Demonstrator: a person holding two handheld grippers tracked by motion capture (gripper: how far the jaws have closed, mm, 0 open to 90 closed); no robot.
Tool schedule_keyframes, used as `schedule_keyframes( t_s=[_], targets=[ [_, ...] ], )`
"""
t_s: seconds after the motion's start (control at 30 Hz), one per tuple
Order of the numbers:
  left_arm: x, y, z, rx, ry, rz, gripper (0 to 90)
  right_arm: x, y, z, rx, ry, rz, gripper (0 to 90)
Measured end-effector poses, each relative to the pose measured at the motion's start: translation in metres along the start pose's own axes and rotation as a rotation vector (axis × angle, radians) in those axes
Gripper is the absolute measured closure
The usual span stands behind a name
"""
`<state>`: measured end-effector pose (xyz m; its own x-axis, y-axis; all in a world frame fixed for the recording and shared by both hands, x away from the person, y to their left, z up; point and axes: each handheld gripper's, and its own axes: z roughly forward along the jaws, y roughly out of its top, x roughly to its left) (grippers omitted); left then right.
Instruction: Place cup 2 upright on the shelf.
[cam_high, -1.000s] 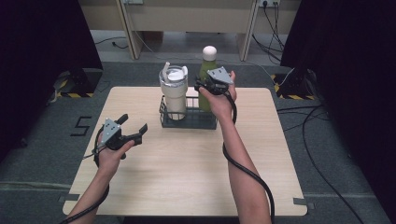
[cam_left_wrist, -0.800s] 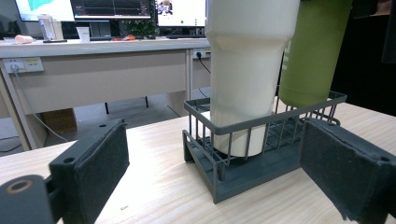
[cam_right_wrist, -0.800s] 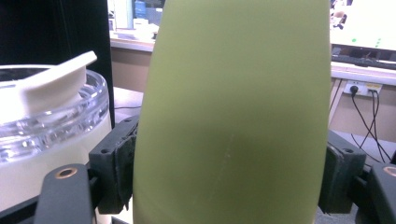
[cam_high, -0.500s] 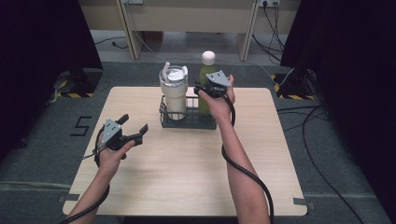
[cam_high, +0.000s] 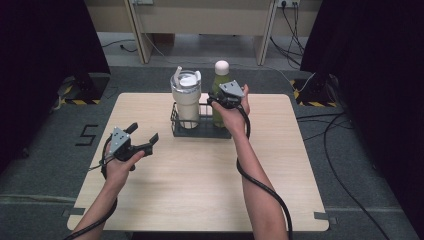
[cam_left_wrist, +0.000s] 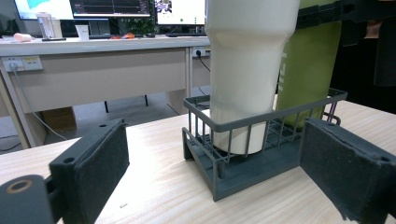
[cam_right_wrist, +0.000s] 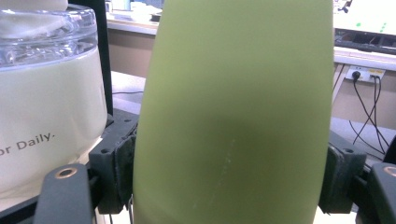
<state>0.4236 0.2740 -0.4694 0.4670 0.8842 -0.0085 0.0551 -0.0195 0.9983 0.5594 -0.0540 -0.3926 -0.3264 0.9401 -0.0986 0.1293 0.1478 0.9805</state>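
A green bottle (cam_high: 220, 83) with a white cap stands upright in the right half of a dark wire basket (cam_high: 200, 132), and my right gripper (cam_high: 216, 102) is shut on its body. In the right gripper view the pads (cam_right_wrist: 122, 163) press both sides of the bottle (cam_right_wrist: 233, 116). Whether its base rests on the basket floor I cannot tell. A cream tumbler (cam_high: 186, 97) with a clear lid fills the left half. My left gripper (cam_high: 144, 133) hovers open over the table's left side, aimed at the basket (cam_left_wrist: 261, 119), tumbler (cam_left_wrist: 247, 70) and bottle (cam_left_wrist: 310, 74).
The basket sits at the far middle of a light wooden table (cam_high: 200, 180). A cable trails from the right gripper along the forearm. Desks stand behind the table, and cables run over the floor on the right.
My right gripper has come down with the green bottle, so the bottle sits lower in the basket. The left gripper has stayed in place.
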Motion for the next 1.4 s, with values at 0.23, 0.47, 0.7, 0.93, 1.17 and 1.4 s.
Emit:
schedule_keyframes(
  t_s=[0.23, 0.47, 0.7, 0.93, 1.17, 1.4],
  targets=[
    [-0.001, -0.001, 0.001, 0.002, -0.003, 0.001, 7.6, 0.001, -0.002, -0.002, -0.004, 0.008, -0.021, 21.4],
    [-0.001, -0.002, 0.002, 0.005, -0.004, 0.001, 7.7, -0.002, -0.004, -0.008, 0.002, 0.044, -0.036, 12.1],
    [-0.001, -0.002, 0.004, 0.009, -0.004, -0.004, 7.7, -0.006, -0.008, -0.021, 0.009, 0.089, -0.056, 8.4],
    [-0.003, -0.003, 0.005, 0.014, -0.002, -0.002, 7.9, -0.018, -0.016, -0.046, 0.018, 0.117, -0.05, 7.8],
    [-0.002, -0.003, 0.004, 0.012, 0.01, -0.008, 8.0, -0.033, -0.019, -0.07, 0.006, 0.112, -0.034, 8.4],
    [-0.004, -0.004, 0.001, 0.014, 0.005, -0.001, 8.0, -0.05, -0.025, -0.096, -0.007, 0.09, 0.0, 9.3]
  ],
)
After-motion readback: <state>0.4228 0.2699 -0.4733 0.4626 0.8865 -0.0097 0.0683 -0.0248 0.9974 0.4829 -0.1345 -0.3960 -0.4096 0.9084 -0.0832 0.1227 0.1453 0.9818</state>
